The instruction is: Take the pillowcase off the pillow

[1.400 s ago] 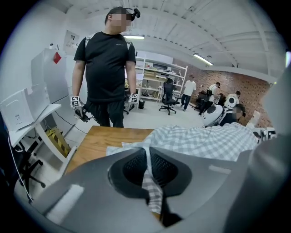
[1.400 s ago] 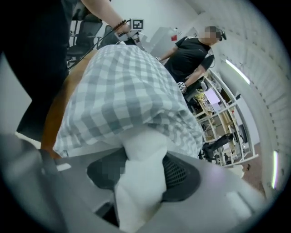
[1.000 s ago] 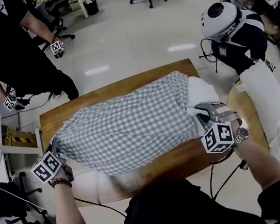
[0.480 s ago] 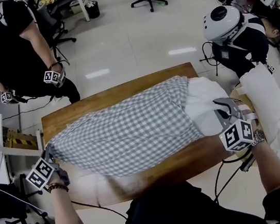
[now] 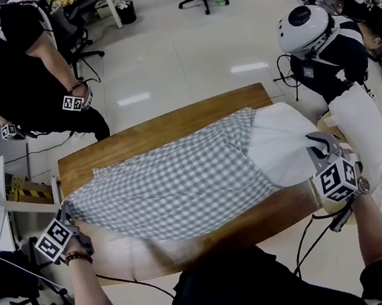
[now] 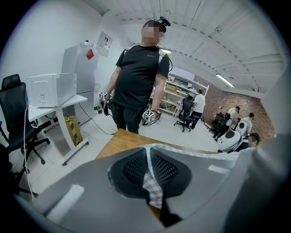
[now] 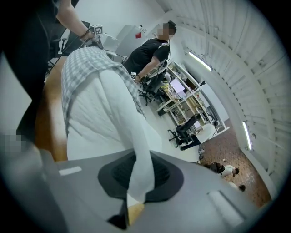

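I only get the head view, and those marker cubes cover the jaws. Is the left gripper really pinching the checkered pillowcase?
Observer: Yes. The left gripper view shows the left gripper shut on a thin fold of the checkered pillowcase.
Operator: What's the right one biting?
Observer: In its own view, the right gripper is shut on a pinch of the white pillow, not the checkered cloth.
Operator: Is it only holding the very edge?
Observer: No, a white tip passes right through the grip and pokes out on the camera's side.
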Tool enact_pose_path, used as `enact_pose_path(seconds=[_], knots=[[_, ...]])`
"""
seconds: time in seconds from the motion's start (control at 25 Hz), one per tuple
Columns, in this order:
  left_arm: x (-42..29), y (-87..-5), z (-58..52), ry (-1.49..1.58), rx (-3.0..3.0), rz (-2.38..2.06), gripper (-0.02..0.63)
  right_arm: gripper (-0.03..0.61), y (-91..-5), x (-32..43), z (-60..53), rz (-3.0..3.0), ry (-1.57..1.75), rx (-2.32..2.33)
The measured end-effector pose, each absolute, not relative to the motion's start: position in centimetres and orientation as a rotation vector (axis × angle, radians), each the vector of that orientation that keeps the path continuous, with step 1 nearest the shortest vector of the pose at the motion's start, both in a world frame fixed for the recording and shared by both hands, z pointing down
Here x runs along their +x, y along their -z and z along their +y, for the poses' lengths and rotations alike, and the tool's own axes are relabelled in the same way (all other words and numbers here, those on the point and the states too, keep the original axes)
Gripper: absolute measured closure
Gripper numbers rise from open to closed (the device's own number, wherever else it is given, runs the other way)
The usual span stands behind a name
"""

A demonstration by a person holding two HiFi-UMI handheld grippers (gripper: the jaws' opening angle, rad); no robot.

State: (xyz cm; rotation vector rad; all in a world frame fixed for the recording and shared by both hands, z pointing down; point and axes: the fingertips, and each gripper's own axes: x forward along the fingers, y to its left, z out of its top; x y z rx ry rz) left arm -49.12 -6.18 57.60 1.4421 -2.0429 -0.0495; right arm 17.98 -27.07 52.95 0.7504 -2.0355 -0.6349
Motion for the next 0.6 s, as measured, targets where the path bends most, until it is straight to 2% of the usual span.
enact_pose_path(seconds=[0.4, 0.6], knots=[[-49.8, -58.2, -6.1, -0.02, 1.445, -2.036, 0.607, 0.561, -53.6, 23.8, -29.6, -1.963, 0.508, 0.825], [-49.3, -57.1, -6.4, -0.008, 1.447, -2.047, 0.607, 0.561, -51.3, 27.8, -31.5, -1.919, 0.487, 0.904]])
